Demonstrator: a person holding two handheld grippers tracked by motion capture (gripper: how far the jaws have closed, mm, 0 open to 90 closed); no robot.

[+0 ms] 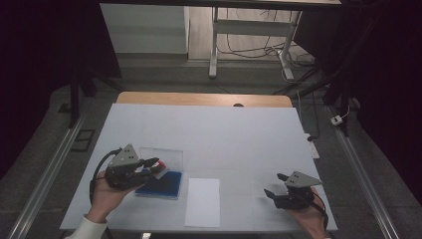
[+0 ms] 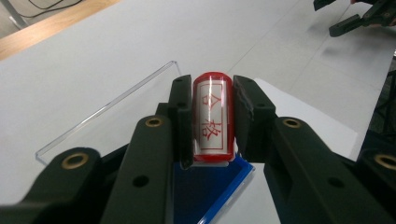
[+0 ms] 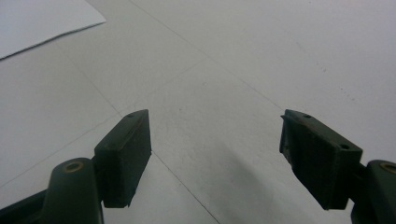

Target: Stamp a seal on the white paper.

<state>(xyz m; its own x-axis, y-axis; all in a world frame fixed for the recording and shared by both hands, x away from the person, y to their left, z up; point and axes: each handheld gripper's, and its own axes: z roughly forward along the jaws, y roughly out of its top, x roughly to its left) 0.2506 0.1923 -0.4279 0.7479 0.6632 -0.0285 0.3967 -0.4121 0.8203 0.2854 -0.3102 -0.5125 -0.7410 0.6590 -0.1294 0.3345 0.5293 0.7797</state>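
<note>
The white bench [image 1: 239, 139] has a wooden strip along its far edge and falls away to dark floor on both sides. Most of its far half and middle is bare, which leaves wide room to move beyond and between the two grippers.

Near the front left, the left gripper [image 1: 152, 164] is clamped on a red stamp [image 2: 212, 119]. In the left gripper view the stamp stands upright between the two black jaws, which press its left and right sides. Its white label carries two red characters inside a red frame; they appear to read 合格, though glare across the top one makes it less sure. The stamp hangs over a blue ink pad [image 1: 161, 185] whose clear lid [image 1: 164, 155] lies open, flat on the bench on the far side. Whether the stamp touches the pad cannot be told.

Just right of the pad, apart from it, a white sheet of paper [image 1: 203, 201] lies with its short edge close to the front edge of the bench.

Well to the right, near the front right corner, the right gripper [image 1: 276, 185] is spread wide with nothing between its jaws, low over bare bench. A corner of the paper [image 3: 42, 21] shows at the upper left of the right gripper view.
</note>
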